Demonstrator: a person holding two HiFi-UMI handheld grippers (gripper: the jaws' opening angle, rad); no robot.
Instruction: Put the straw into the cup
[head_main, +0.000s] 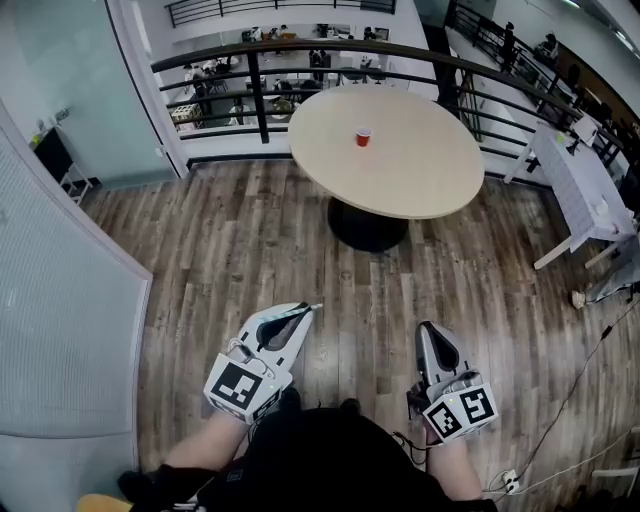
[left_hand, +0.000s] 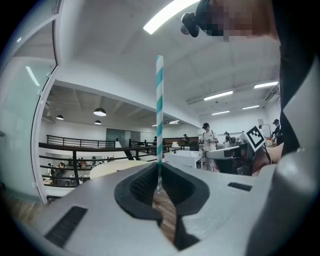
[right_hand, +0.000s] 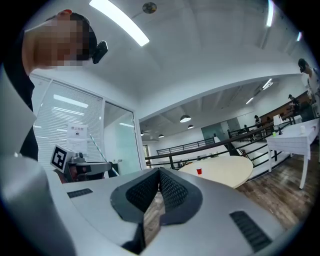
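Note:
A small red cup (head_main: 363, 137) stands near the middle of a round beige table (head_main: 400, 170), far ahead of both grippers. In the right gripper view the cup (right_hand: 199, 171) shows small on that table (right_hand: 225, 170). My left gripper (head_main: 303, 311) is shut on a teal-and-white striped straw (left_hand: 159, 115), which stands upright out of its jaws. In the head view only the straw's end (head_main: 312, 307) shows at the jaw tips. My right gripper (head_main: 428, 328) is level and shut, with nothing between its jaws. Both grippers are held low over the wooden floor, close to the person's body.
A black railing (head_main: 250, 75) curves behind the table. To the left stands a glass wall (head_main: 60, 300). At the right edge is a white table (head_main: 585, 190). Cables (head_main: 560, 420) lie on the floor at the right. People stand in the distance (left_hand: 207, 137).

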